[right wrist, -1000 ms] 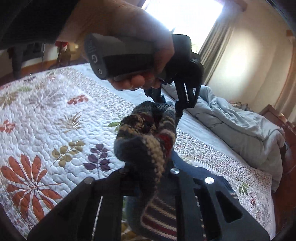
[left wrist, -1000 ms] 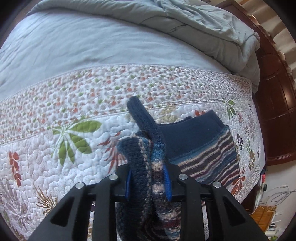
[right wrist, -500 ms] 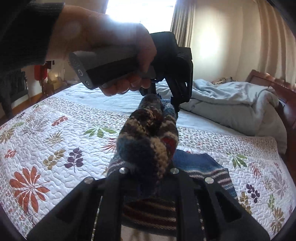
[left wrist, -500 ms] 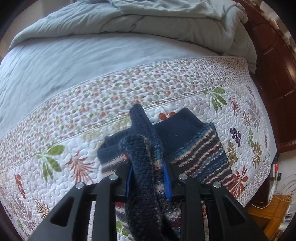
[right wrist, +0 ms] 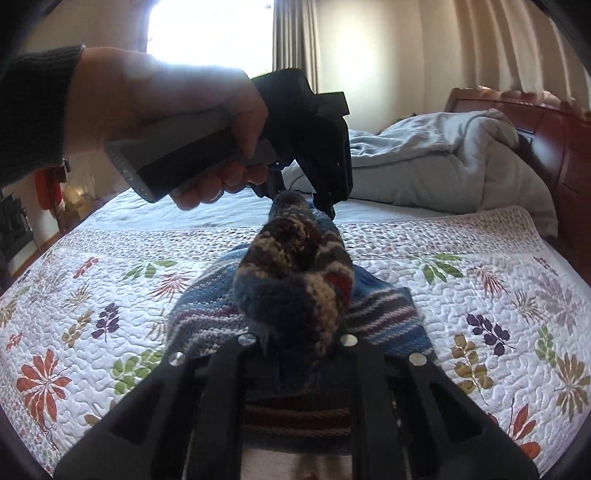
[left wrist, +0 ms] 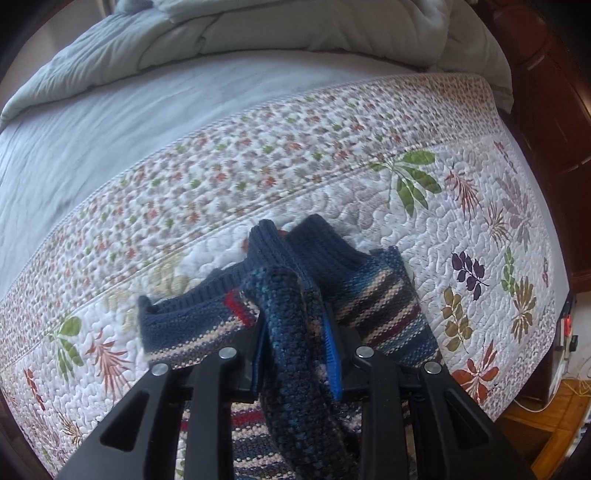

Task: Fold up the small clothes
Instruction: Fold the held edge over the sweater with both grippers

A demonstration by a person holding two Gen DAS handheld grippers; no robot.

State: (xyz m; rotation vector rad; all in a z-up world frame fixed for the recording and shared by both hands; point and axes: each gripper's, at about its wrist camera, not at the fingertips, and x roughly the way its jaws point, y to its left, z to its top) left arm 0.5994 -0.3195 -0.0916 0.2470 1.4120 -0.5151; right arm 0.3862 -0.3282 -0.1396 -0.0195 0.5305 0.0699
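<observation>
Knitted wool in navy with cream, maroon and red stripes: small sweater (left wrist: 384, 295), partly spread on the quilt (left wrist: 332, 155), partly lifted off it. Left gripper (left wrist: 295, 350) clamped narrow on a thick rolled edge of the knit, blue pads pressing both sides. Right gripper (right wrist: 295, 332) likewise closed tight on a bunched ridge of the same garment. From the right wrist view, stretches as one raised band from the near gripper to the left one at the far end, held by a bare hand (right wrist: 166, 110) above the bed.

Judged as mid-fold: lower layer already flat on the quilt, striped body and navy ribbed hem showing on both sides of the lifted band; upper part raised but not yet laid down. Left to do, most likely: lowering the held edge across the flat layer, releasing both grips, smoothing, perhaps one more fold. No other small clothes in sight, folded or waiting.

Soft ground throughout: white quilt stitched in ripples, printed with red, green and purple leaves, bordered by a band of tiny flowers. Beyond it, pale grey sheet (left wrist: 110, 122) and a rumpled grey duvet (left wrist: 258, 33) at the far end. Dark red wooden headboard (right wrist: 554, 125) far right, bright window (right wrist: 207, 33) with beige curtains (right wrist: 295, 37) behind, wooden floor (left wrist: 546, 417) near right.
</observation>
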